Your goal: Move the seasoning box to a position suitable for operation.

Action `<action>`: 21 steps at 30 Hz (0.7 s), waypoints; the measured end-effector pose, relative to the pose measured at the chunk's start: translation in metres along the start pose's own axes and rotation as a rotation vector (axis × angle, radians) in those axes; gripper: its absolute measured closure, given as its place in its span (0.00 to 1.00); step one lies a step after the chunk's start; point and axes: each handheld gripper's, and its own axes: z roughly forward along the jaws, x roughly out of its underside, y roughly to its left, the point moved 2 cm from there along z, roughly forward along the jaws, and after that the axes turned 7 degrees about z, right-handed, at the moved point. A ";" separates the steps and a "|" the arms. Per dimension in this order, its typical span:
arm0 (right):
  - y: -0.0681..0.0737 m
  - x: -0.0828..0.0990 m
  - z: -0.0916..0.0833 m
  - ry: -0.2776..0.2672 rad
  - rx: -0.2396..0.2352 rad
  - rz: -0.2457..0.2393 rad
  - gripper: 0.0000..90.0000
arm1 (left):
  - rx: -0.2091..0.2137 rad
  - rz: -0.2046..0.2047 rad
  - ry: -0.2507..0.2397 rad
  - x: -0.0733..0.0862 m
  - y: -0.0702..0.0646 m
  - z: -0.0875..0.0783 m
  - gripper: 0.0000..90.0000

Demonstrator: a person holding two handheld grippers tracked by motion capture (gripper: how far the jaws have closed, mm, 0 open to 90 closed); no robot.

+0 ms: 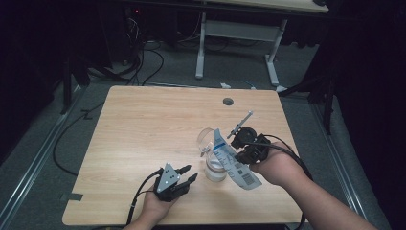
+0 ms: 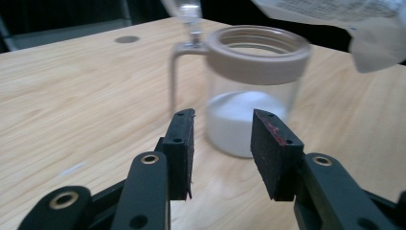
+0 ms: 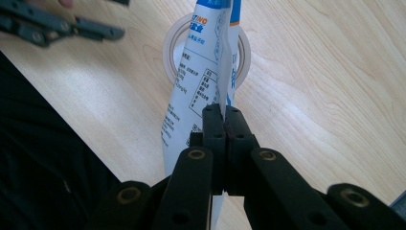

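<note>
At the near edge of the tabletop [image 1: 143,124], the person's left hand [image 1: 153,207] comes in low from the bottom of the high view and holds the left gripper [image 1: 186,173] roughly level, pointed toward the glass jar [image 1: 215,168]. Its fingers [image 2: 181,148] stand apart with nothing between them; in the left gripper view the jar sits just beyond the tips, in line with the gap, not touched. The jar stands upright, holds a layer of white powder [image 2: 239,115], and its hinged lid is thrown open at the far side.

To the right, the right hand [image 1: 275,165] holds the right gripper [image 1: 242,155] over the jar. Its fingers [image 3: 214,129] are clamped together on a white and blue printed pouch [image 1: 234,163], which slants with its far end above the jar's open mouth [image 3: 174,43].
</note>
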 end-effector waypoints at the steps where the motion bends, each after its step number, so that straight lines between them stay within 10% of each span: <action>1: 0.000 0.000 0.000 0.001 0.001 -0.001 1.00 | -0.011 0.001 0.003 0.001 0.003 -0.002 0.67; 21: -0.003 0.009 -0.001 -0.019 -0.001 0.009 1.00 | -0.082 -0.043 0.016 0.020 0.038 -0.031 0.64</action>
